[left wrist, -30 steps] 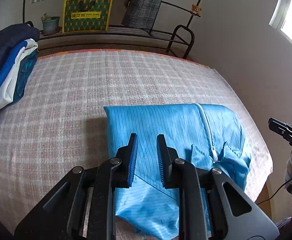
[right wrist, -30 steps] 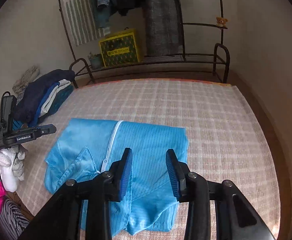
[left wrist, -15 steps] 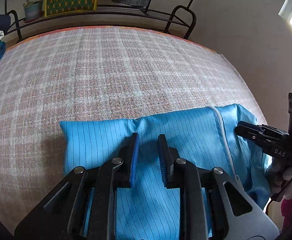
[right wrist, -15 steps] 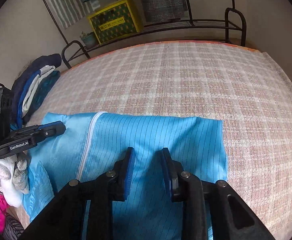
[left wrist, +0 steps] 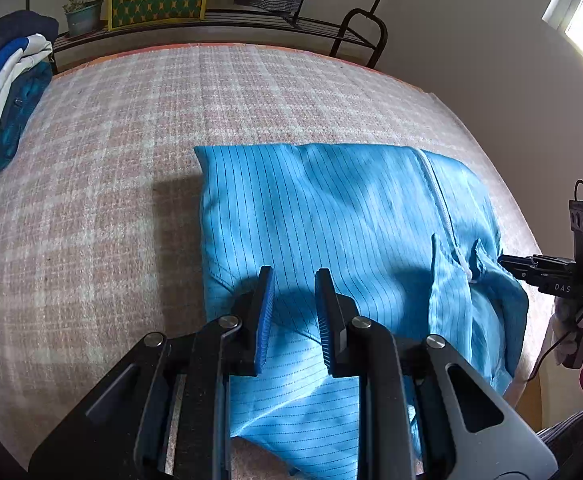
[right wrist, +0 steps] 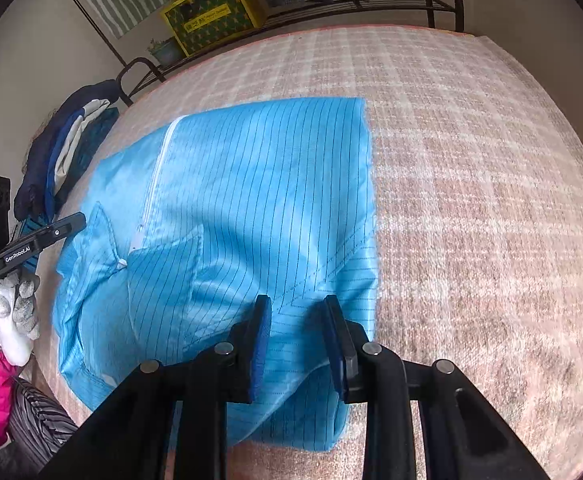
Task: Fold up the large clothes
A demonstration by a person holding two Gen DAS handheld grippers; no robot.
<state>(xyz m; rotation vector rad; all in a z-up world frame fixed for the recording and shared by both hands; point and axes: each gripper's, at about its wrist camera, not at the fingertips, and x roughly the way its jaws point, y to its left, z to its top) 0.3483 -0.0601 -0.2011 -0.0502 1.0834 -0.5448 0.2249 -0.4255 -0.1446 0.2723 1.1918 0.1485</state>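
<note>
Blue garment [left wrist: 331, 216] folded, flat on plaid bed [left wrist: 111, 160], white zipper [left wrist: 439, 200] up. Left gripper [left wrist: 291, 312] over garment's near half, jaws slightly apart, nothing pinched. Right gripper [right wrist: 297, 336] above garment's near right corner, jaws slightly apart, fabric under them, none clamped. Clothes pile [left wrist: 3, 80] at 10 o'clock in left view. Gloved hand [right wrist: 9, 316] at 9 o'clock in right view.

Both tongs pointed steeply down. The left tongs [left wrist: 291, 280] stood slightly parted, as did the right tongs [right wrist: 297, 308]. White-gloved hands [right wrist: 9, 320] gripped the handles.
</note>
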